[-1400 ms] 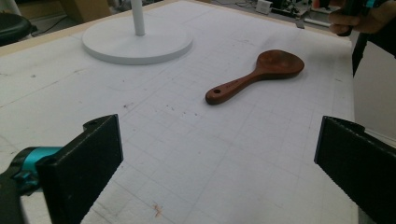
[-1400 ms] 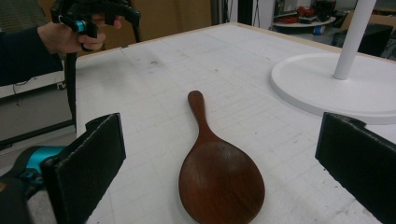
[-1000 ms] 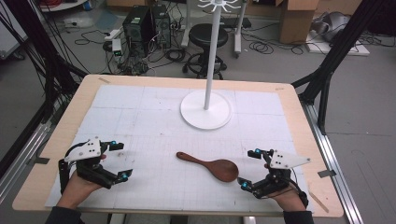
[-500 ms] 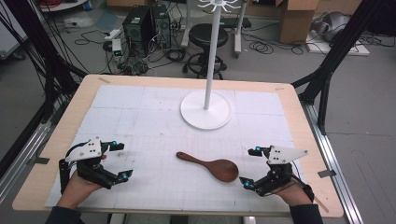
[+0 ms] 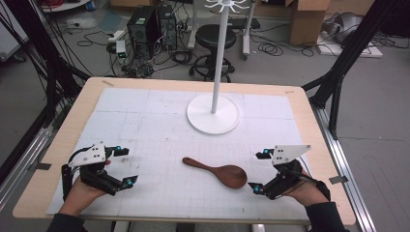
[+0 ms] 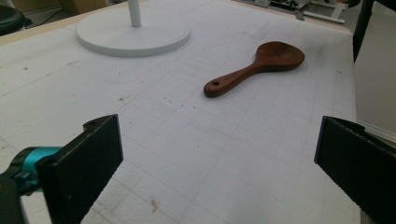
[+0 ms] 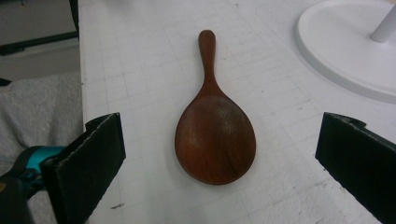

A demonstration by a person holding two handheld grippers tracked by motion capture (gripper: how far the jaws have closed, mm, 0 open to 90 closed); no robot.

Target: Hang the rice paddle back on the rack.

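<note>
A dark wooden spoon lies flat on the white gridded mat, its handle towards the left and its bowl towards the right. My right gripper is open just right of the bowl, low over the mat, with nothing between its jaws. In the right gripper view the spoon lies straight ahead, bowl nearest and apart from both jaws. My left gripper rests open at the front left, well clear of the spoon handle.
A white stand with a round base and a thin pole stands at the middle back of the mat. The wooden table edge runs close in front of both hands. A person's grey sleeve lies left of the right jaws.
My right gripper has shifted slightly right and back and tilted, so its grey plate now points further right. The left gripper and the spoon have stayed put.
</note>
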